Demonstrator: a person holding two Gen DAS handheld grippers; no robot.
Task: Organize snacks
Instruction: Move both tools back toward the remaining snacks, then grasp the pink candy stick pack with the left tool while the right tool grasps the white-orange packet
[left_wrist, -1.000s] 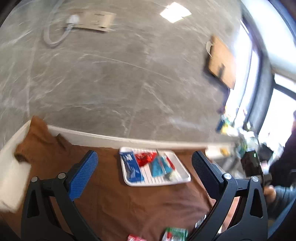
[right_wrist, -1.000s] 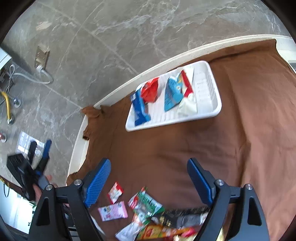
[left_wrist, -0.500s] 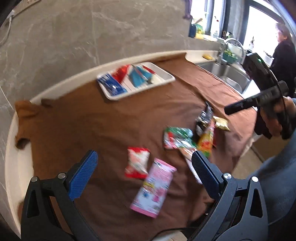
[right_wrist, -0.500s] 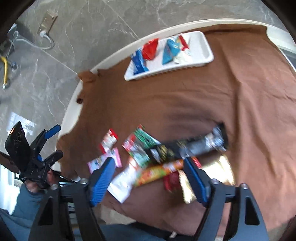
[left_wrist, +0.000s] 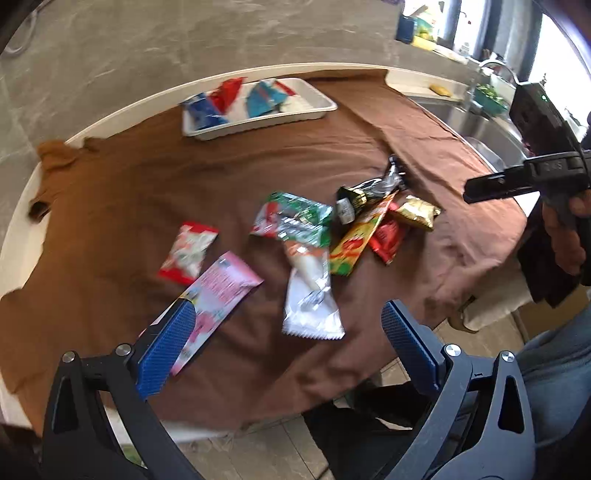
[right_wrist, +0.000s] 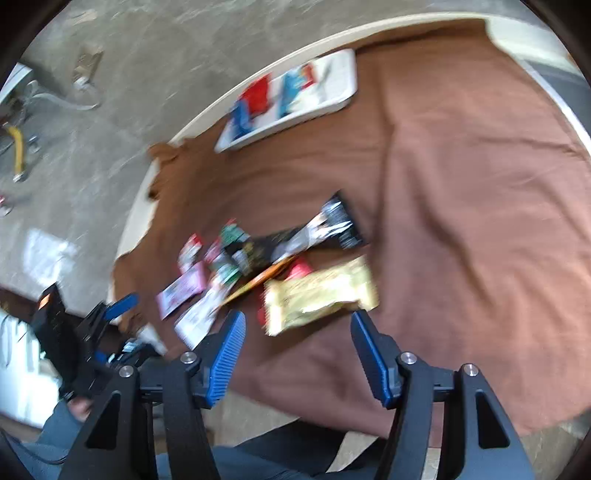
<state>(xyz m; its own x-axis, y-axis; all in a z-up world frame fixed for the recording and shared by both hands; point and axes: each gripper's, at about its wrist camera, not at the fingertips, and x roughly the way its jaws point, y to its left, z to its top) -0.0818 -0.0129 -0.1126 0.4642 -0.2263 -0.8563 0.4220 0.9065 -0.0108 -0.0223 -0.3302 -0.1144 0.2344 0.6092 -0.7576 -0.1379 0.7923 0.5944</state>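
Blue ribbed pads line both claws, and both stand spread wide with nothing between the pads. The left claw hangs over the near edge of the surface, its left pad overlapping a pink packet in view, while a white packet lies between the pads, further out. Beyond these sit a small red-and-white packet, a green foil packet, an orange-yellow stick packet, a red packet, a gold packet and a black-and-silver wrapper, all loose on the brown cloth. At the far side rests a white tray holding blue, red and light-blue packets.

The right claw hovers just short of the gold packet, which looks blurred. Past it lie the black-and-silver wrapper and, far off, the white tray. The left claw shows at the left edge of this view.
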